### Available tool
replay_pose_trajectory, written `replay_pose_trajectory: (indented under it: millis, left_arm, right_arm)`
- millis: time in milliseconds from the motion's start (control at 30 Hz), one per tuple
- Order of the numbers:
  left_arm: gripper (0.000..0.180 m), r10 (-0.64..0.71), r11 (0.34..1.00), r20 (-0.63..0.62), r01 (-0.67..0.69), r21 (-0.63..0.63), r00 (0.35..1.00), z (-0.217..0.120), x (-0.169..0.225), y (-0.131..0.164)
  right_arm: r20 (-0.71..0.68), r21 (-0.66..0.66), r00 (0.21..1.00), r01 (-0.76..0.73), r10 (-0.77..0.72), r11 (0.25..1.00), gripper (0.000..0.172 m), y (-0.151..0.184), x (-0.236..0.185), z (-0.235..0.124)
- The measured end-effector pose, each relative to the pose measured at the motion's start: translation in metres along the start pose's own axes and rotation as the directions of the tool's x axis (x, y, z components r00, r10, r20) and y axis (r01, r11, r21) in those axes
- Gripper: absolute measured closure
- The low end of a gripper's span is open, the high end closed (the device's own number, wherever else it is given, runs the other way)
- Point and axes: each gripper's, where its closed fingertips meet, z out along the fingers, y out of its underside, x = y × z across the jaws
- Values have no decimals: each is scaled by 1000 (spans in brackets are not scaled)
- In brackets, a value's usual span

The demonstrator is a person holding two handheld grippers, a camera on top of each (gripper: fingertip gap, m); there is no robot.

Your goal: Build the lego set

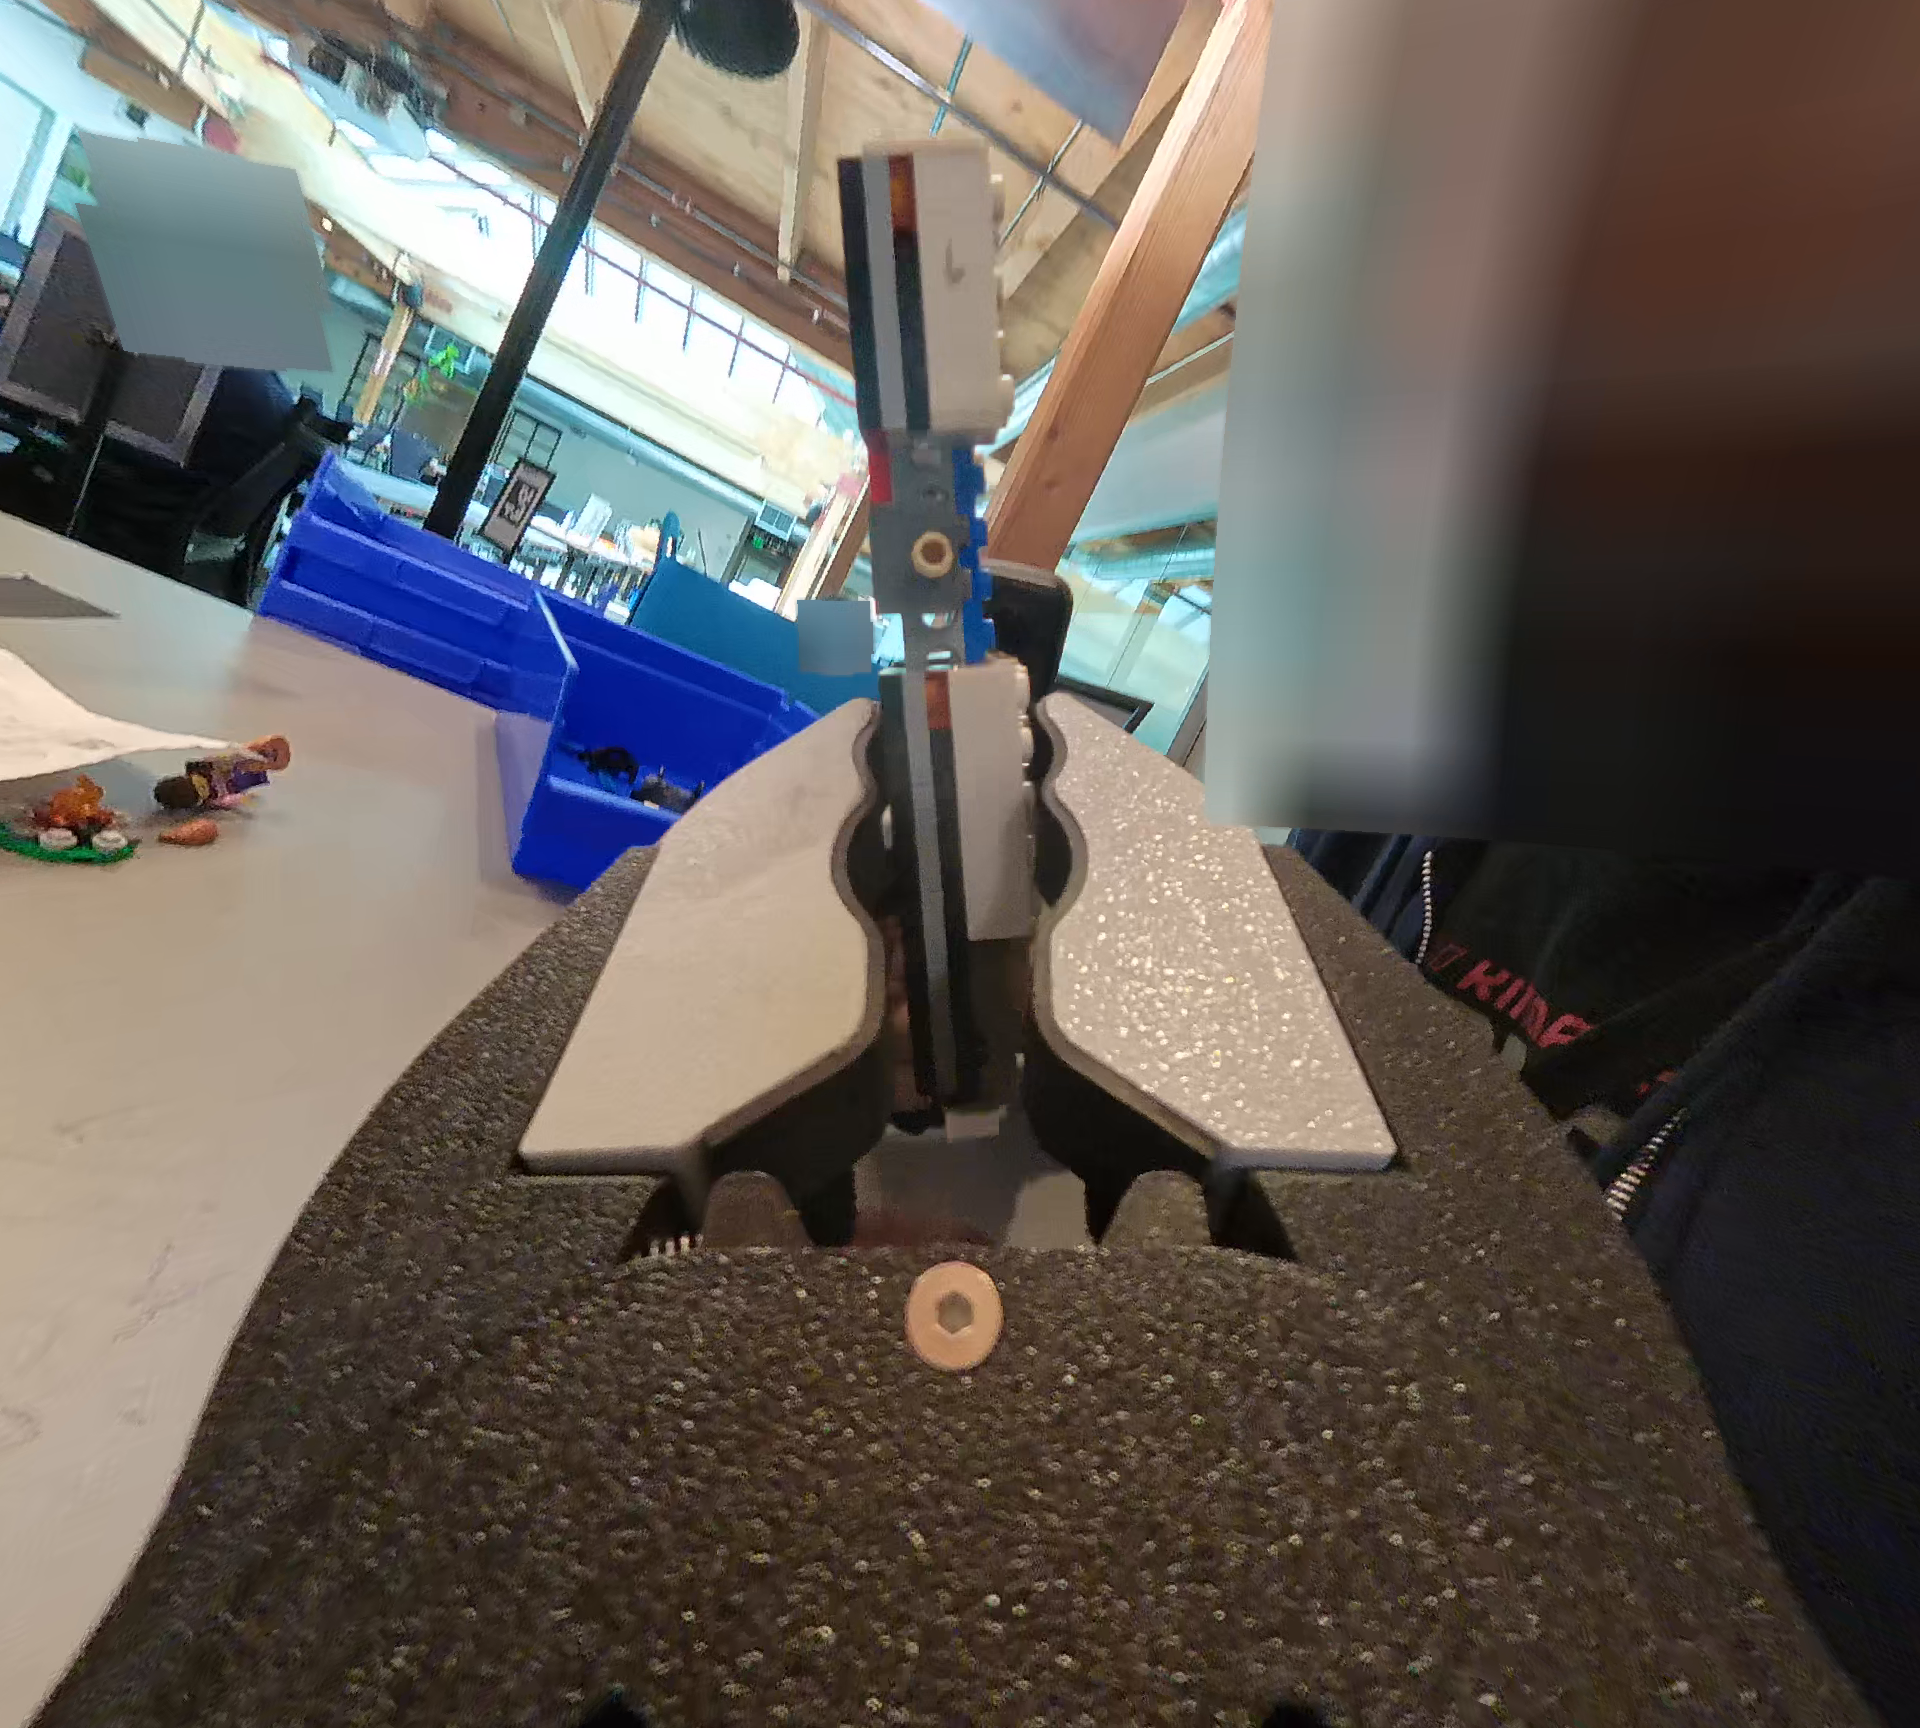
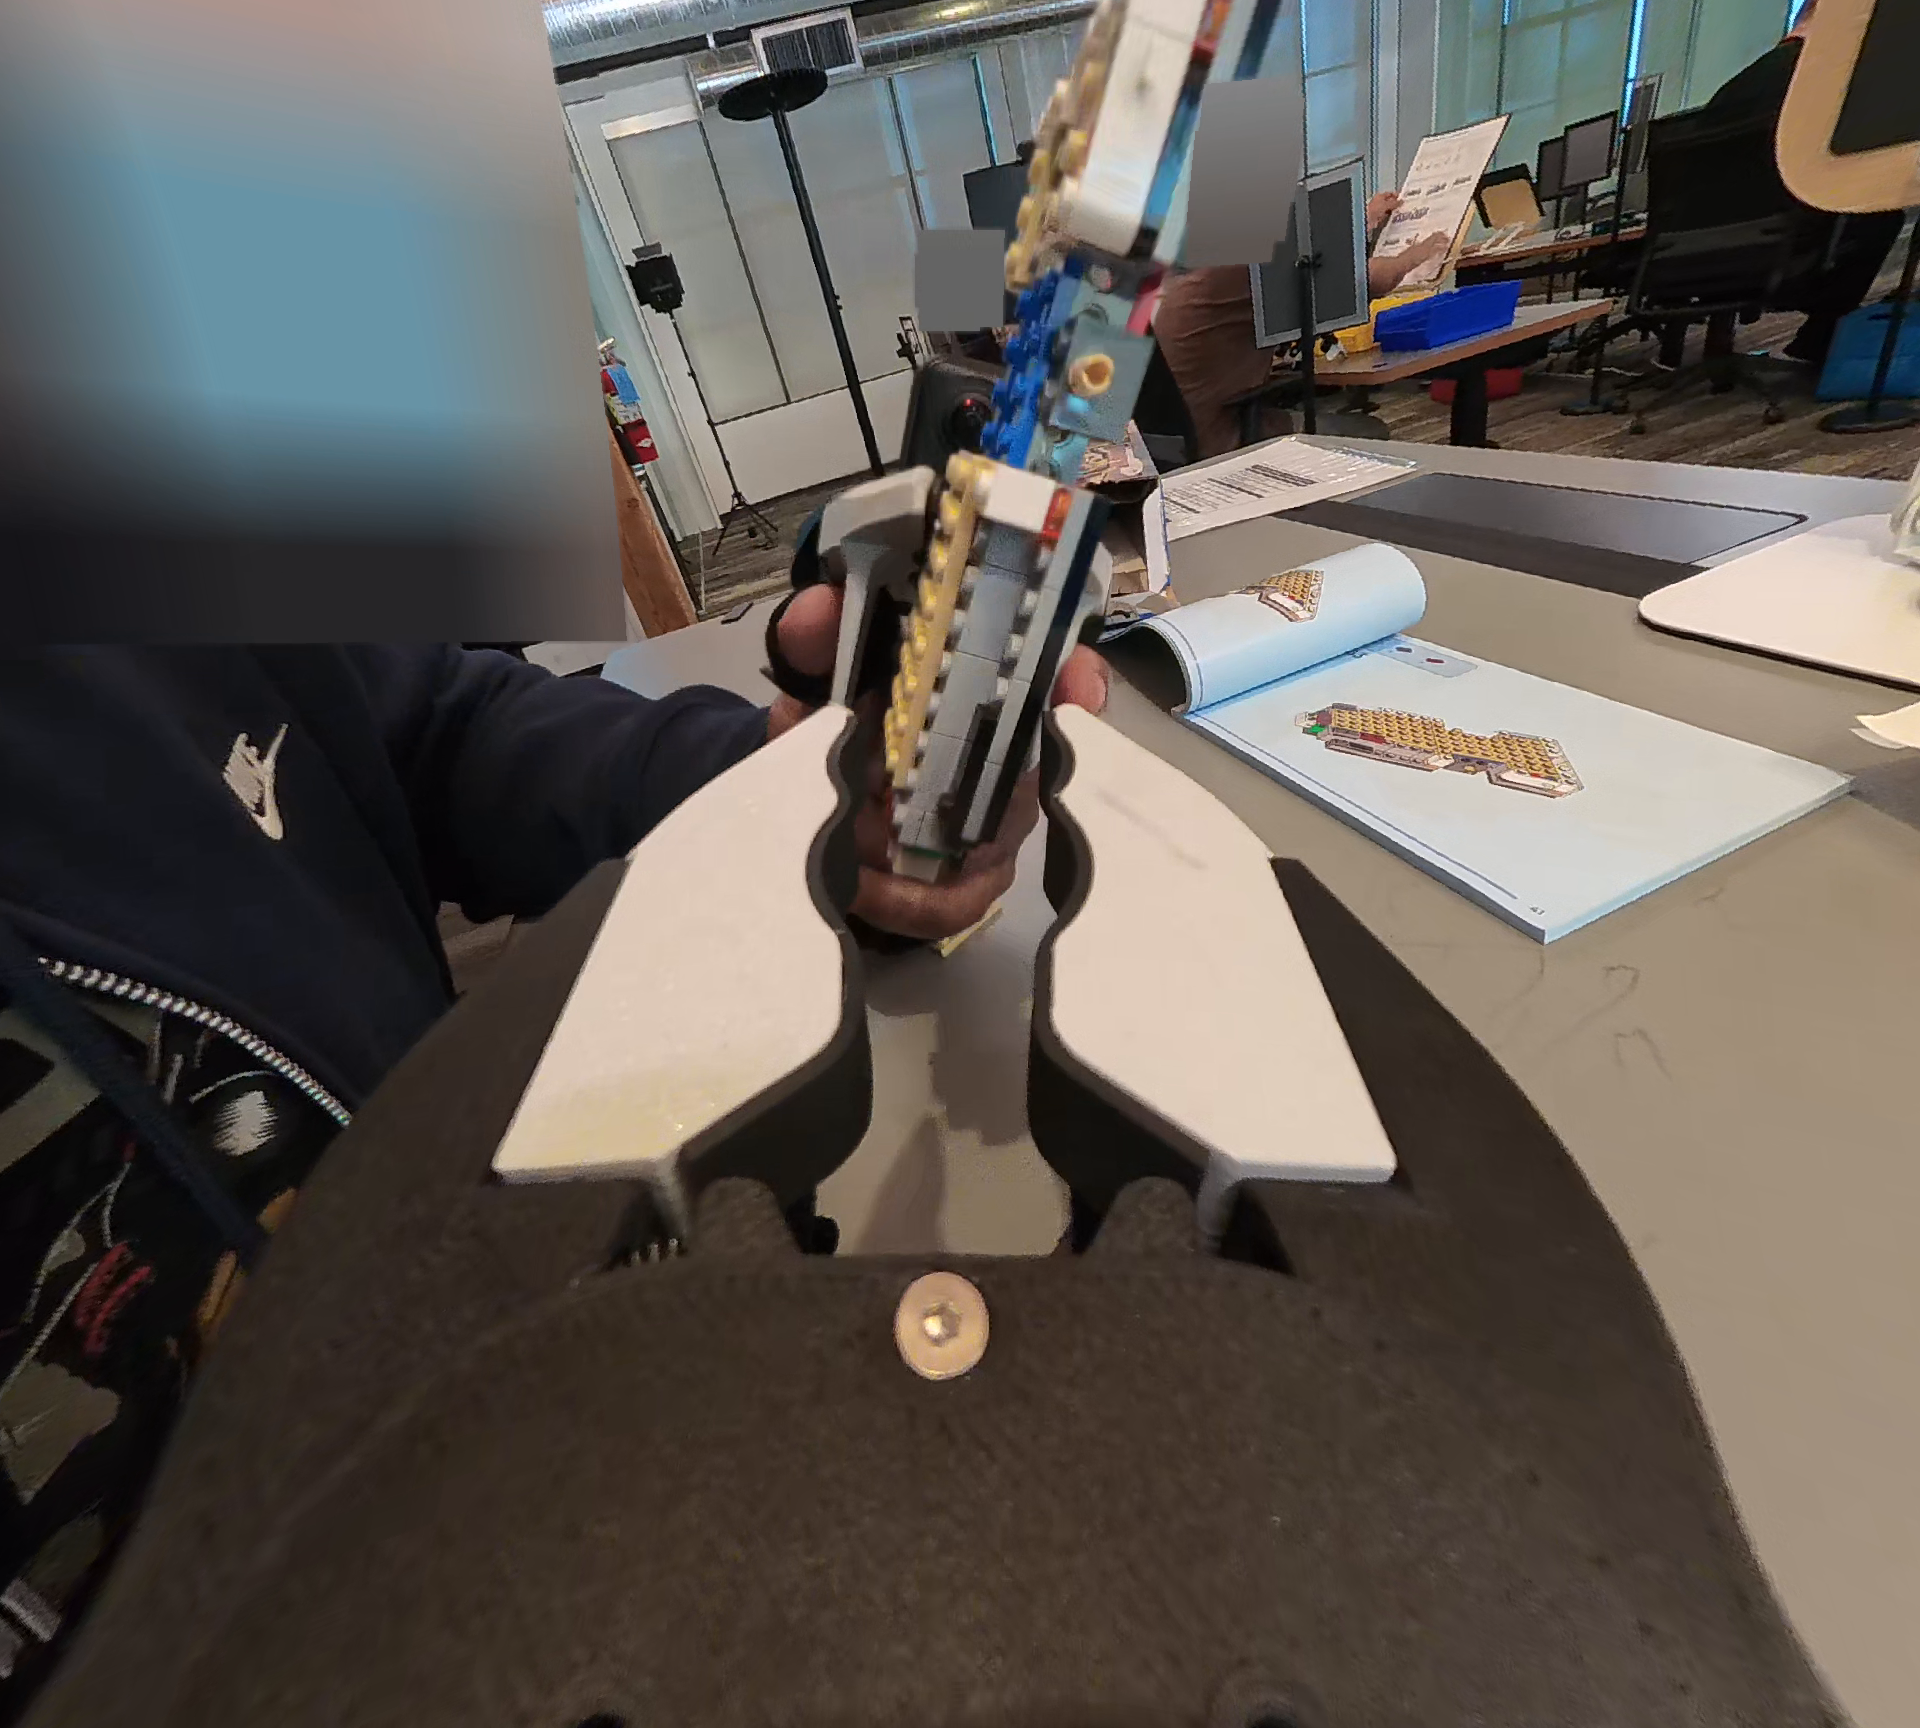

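Grey-and-white brick model [image 1: 940, 452], raised above the table [image 1: 260, 1003], is being pinched by the left tool [image 1: 951, 795]; its lower end is hidden. Right tool [image 2: 945, 774] is standing spread, pads clear of it.

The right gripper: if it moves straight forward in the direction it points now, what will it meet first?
Probably the brick model, held upright by the left gripper just ahead of the right gripper. Its open fingers frame the model; depth is uncertain.

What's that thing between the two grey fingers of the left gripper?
A brick-built model, standing upright with its lower end between the left gripper's fingers, which are closed on it. The left wrist view shows it best.
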Motion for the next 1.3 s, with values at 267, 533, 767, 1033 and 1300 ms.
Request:
replay_pose_trajectory:
  millis: [267,533,767,1033,1300]
  left_arm:
    - [157,-33,998,-8,33,48,999,-3,-2,-4]
    - [157,-60,996,-50,63,59,997,-2,2,-3]
    - [157,-36,999,-84,39,26,996,1,8,4]
    - [157,63,996,-80,-68,-61,995,5,13,16]
    - [156,180,973,-118,-194,-127,977,7,25,26]
  right_arm:
    - [-50,-4,998,-34,34,999,137,3,5,6]
    - [-47,0,997,-67,67,998,132,3,4,12]
    - [-56,63,998,-37,40,997,133,-9,2,9]
    - [-64,101,997,46,-39,994,132,-19,-4,3]
    - [-12,97,999,45,-44,994,138,-19,-11,2]
